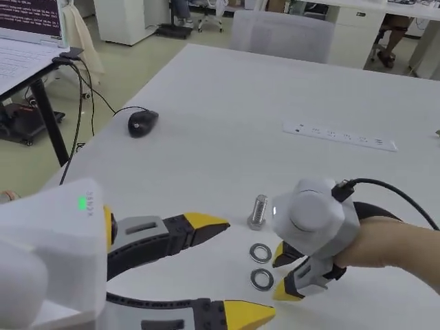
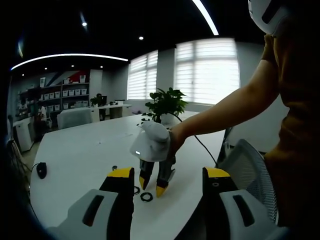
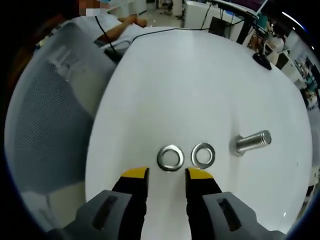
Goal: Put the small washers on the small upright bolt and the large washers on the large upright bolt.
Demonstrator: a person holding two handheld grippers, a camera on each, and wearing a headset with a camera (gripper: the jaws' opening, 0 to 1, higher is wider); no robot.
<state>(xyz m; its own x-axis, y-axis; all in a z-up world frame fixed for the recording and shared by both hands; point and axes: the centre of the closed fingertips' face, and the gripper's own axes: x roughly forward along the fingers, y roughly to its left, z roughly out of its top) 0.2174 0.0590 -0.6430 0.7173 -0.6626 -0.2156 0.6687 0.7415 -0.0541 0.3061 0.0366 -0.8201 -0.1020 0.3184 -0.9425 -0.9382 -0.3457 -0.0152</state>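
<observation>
One silver bolt (image 1: 259, 211) stands upright on the white table (image 1: 227, 124). Two silver washers lie flat just in front of it, one (image 1: 260, 252) nearer the bolt and the other (image 1: 262, 279) closer to me. My right gripper (image 1: 282, 273) is open, its yellow tips low over the table right of the washers. In the right gripper view, the washers (image 3: 170, 157) (image 3: 203, 155) lie just past the open jaws (image 3: 167, 175), with the bolt (image 3: 252, 141) off to the right. My left gripper (image 1: 240, 268) hovers open at the lower left and holds nothing. Its own view shows the right gripper (image 2: 152, 187) over a washer (image 2: 146, 196).
A black mouse (image 1: 142, 122) with its cable lies at the table's left. A white power strip (image 1: 340, 135) sits at the far right. A laptop (image 1: 27, 41) is on a side desk to the left, and a grey chair (image 1: 282, 34) stands behind the table.
</observation>
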